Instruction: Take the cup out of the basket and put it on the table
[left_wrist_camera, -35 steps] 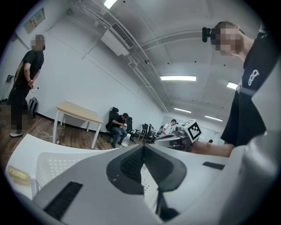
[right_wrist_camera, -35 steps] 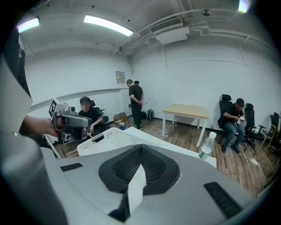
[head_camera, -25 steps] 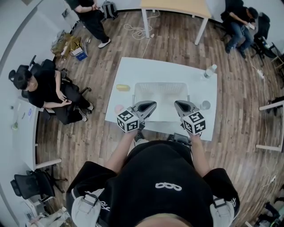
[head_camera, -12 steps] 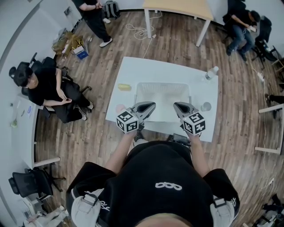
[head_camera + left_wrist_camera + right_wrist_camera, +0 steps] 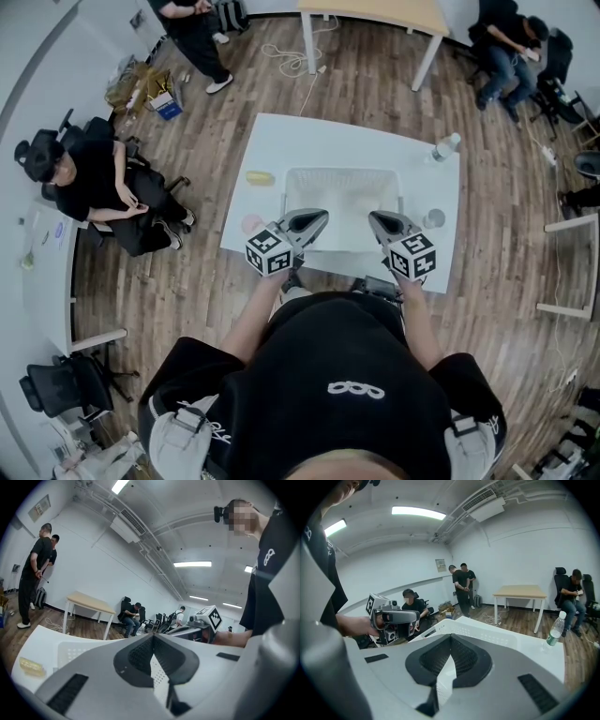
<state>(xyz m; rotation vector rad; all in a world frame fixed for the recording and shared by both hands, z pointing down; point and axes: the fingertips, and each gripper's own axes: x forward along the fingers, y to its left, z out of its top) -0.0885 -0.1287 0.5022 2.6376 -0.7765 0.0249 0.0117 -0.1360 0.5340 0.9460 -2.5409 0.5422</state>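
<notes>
head view / table [image 5: 272,141]: white, on a wood floor.
head view / basket [image 5: 342,172]: white, mid-table, its near side close to the table's near edge.
head view / cup [image 5: 433,219]: small and round, standing on the table outside the basket, just beside the basket's right side and near the table's right edge.
head view / bottle [image 5: 445,147]: upright by the far right corner of the table.
head view / yellow thing [image 5: 260,177]: lying on the table between its left edge and the basket's far left corner.
head view / pink thing [image 5: 251,223]: on the table near the near left corner, just left of the left gripper.
head view / left gripper [image 5: 323,217]: held over the basket's near left corner, tip toward the far edge.
head view / right gripper [image 5: 373,218]: held over the basket's near right corner, with the cup to its right and apart from it.
left gripper view / jaws: closed tip to tip, nothing between them.
left gripper view / basket: its perforated white wall shows beyond the closed tips.
left gripper view / yellow thing [image 5: 32,666]: on the table at lower left.
left gripper view / right gripper: in a hand at the right, marker cube on top.
right gripper view / jaws: pressed together at the tips, holding nothing.
right gripper view / basket [image 5: 487,631]: just beyond the tips, rim and perforated wall in sight.
right gripper view / bottle [image 5: 556,629]: upright on the table at the right.
right gripper view / left gripper: in a hand at the left, beside the basket.
</notes>
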